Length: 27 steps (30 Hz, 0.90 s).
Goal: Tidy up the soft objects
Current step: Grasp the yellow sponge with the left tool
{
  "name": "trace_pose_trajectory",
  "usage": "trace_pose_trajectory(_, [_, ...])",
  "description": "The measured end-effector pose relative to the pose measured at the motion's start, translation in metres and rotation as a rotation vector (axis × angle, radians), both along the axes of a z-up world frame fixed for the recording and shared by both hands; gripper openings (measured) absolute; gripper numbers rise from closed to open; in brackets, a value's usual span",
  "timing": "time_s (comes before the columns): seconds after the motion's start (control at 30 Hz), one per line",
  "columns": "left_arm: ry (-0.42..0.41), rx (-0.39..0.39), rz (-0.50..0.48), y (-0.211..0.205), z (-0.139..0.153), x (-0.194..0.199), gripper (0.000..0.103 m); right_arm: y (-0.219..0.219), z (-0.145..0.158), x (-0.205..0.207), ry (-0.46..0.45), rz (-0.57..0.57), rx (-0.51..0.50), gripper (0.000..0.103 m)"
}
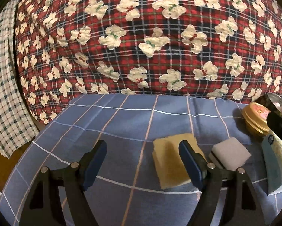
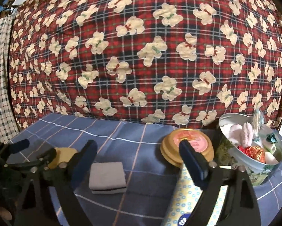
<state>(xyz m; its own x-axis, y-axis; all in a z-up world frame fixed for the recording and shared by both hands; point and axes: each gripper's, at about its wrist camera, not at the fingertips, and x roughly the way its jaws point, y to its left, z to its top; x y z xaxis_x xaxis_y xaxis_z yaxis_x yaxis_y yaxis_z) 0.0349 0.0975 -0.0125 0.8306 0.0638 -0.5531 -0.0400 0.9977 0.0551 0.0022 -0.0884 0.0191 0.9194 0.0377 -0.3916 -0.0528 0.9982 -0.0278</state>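
Your left gripper [image 1: 142,162] stands w/ jaws apart, nothing between the pads; bare blue checked tablecloth [image 1: 122,124] shows in the gap, lower centre of the left wrist view. The yellow rectangular sponge [image 1: 169,162] lies flat just behind the right-hand finger, partly hidden by it. The grey-and-white block sponge w/ dark middle layer [image 1: 229,152] sits just right of the yellow one, apart from it.

Your right gripper [image 2: 137,160] is also spread, gripping nothing. In the right wrist view the grey sponge [image 2: 108,177] lies between the fingers, lower centre; pads not pressing it. The gold round tin w/ pink label [image 2: 186,150] sits behind the right-hand finger. The silver metal tin w/ soft bits inside [image 2: 254,150] stands at right edge. A yellow-dotted packet [image 2: 188,197] lies at bottom, under the right-hand finger. The red plaid bear-print quilt [image 2: 141,56] fills the upper frame.
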Motion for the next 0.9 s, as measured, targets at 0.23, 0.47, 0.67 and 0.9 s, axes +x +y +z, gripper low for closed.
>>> trace_pose_trajectory(0.23, [0.016,0.003,-0.026,-0.021,0.006,0.004,0.081,-0.004,0.002,-0.004,-0.009,-0.005,0.019,0.089])
trace_pose_trajectory(0.47, [0.112,0.010,0.002,-0.041,-0.005,0.028,0.081,-0.008,0.001,-0.003,-0.002,-0.011,0.033,0.089])
trace_pose_trajectory(0.67, [0.133,0.003,-0.008,-0.043,-0.013,0.032,0.081,-0.009,-0.001,0.000,0.015,-0.013,0.037,0.089])
trace_pose_trajectory(0.9, [0.180,-0.018,-0.005,-0.038,-0.021,0.035,0.081,-0.007,-0.003,0.002,0.028,-0.009,0.030,0.089])
